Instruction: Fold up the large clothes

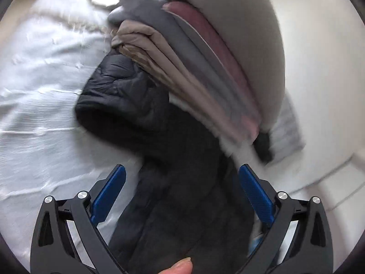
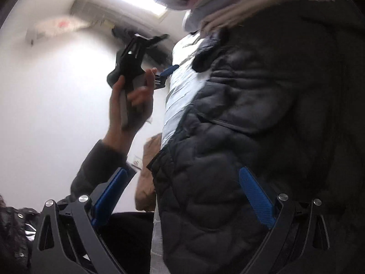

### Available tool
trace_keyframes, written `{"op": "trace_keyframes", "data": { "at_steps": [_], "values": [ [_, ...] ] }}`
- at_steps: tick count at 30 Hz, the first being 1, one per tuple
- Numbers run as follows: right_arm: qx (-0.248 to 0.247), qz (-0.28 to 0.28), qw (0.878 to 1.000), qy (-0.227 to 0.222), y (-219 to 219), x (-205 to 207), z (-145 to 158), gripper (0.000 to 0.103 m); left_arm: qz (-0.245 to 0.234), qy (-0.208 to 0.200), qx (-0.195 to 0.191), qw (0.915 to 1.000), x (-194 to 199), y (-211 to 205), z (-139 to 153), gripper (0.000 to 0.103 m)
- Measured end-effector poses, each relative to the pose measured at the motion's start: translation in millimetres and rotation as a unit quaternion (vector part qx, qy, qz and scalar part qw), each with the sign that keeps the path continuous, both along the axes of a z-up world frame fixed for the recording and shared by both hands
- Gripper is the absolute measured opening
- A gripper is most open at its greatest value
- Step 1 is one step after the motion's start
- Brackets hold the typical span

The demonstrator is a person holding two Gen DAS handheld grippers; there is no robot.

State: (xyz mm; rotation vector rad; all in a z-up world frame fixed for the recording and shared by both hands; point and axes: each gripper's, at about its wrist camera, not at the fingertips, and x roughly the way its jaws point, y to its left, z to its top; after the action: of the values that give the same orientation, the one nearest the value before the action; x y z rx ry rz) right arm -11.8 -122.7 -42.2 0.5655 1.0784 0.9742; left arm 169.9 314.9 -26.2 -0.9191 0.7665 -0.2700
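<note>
Both tools wide over black jacket (image 1: pixel 182 205)

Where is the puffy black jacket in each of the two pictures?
Left wrist view: the black puffer jacket fills the centre and runs down between the open left gripper fingers, lying on the white sheet.
Right wrist view: the same jacket fills the right half, with the open right gripper in front of it.
Shared landmark: the stack of folded clothes, along the top edge in the right wrist view.
</note>
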Motion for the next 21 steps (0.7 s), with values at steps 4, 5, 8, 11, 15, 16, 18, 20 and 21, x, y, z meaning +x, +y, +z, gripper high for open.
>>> {"op": "trace_keyframes", "data": {
  "at_steps": [4,5,8,11,15,16,18,20,21],
  "values": [
    [0.053,-0.015,0.998,0.033,-16,17,-7,0.095,0.046,0.016,-0.105,0.9932,35,20,-35,0.095],
    [0.056,-0.012,0.998,0.029,-18,16,-5,0.095,0.059,0.02,-0.119,0.991,40,21,-44,0.095],
    [0.062,0.005,0.998,0.021,-12,11,4,0.095,0.077,0.013,-0.154,0.985,51,20,-63,0.095],
    [0.071,0.022,0.997,0.026,-7,8,4,0.095,0.086,0.002,-0.193,0.9773,61,21,-76,0.095],
    [0.077,0.029,0.996,0.036,-1,8,-1,0.095,0.108,-0.036,-0.221,0.9687,66,21,-74,0.095],
    [0.077,0.029,0.996,0.038,0,8,-2,0.095,0.105,-0.037,-0.216,0.97,73,18,-70,0.095],
    [0.077,0.028,0.996,0.038,-1,7,-3,0.095,0.117,-0.038,-0.192,0.9736,77,19,-57,0.095],
    [0.075,0.027,0.996,0.039,-1,8,-5,0.095,0.184,-0.066,-0.169,0.9661,65,42,-37,0.095],
    [0.074,0.025,0.996,0.041,1,8,-7,0.095,0.221,-0.083,-0.17,0.9568,56,58,-28,0.095]
  ]
}}
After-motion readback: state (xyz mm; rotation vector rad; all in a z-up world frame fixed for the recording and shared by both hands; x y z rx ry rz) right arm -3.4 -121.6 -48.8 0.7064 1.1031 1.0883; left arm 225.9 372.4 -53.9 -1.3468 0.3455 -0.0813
